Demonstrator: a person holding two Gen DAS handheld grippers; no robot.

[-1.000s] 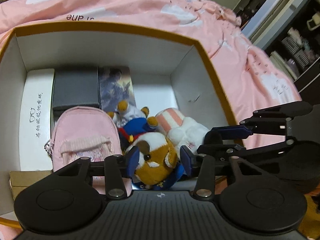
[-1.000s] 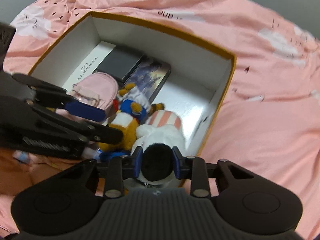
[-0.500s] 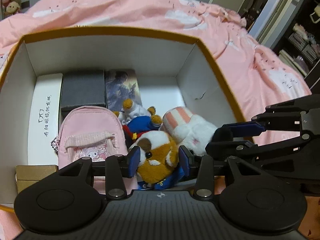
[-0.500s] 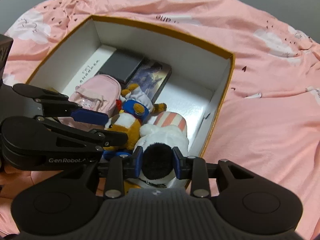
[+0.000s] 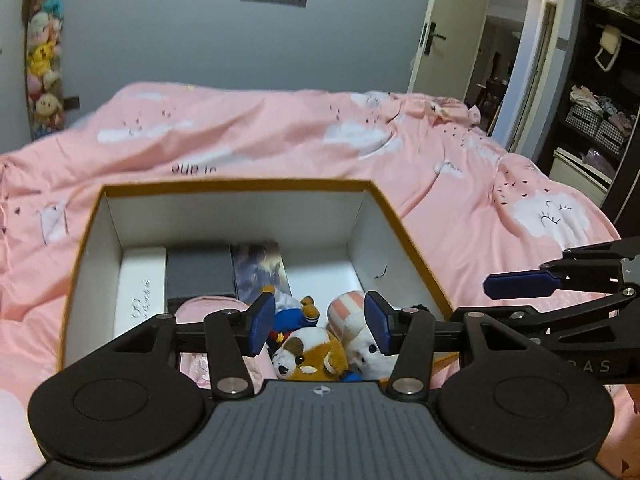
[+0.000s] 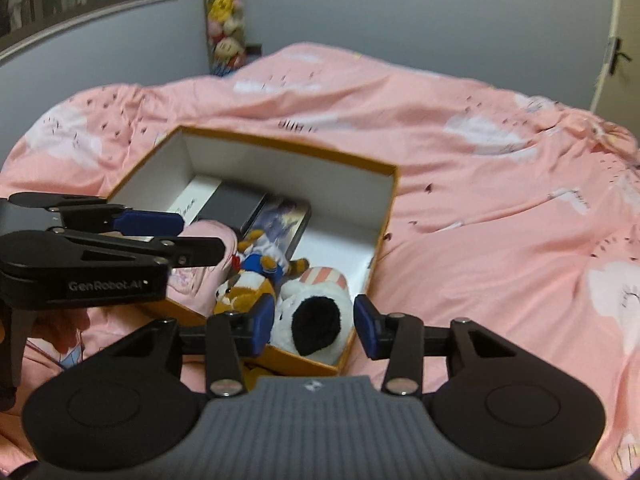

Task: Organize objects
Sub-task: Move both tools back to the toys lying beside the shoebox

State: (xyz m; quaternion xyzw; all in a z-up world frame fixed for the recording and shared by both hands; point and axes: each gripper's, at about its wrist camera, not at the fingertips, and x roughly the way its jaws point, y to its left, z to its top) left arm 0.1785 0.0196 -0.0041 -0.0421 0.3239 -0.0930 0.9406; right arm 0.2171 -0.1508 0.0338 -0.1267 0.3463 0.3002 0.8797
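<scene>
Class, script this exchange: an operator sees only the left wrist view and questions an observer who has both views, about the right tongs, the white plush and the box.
Operator: I see just one blue pad of the right tongs. Are they open?
Observer: Yes. The right tongs are open, with both pads wide apart and gripping nothing.
Operator: What does the white plush look like from that side?
Observer: The white plush has a large black patch facing the right wrist camera.
Operator: My own tongs hide the box's near wall. Can you see it?
Observer: Yes. The near wall of the box is orange outside and runs just below the plush.
</scene>
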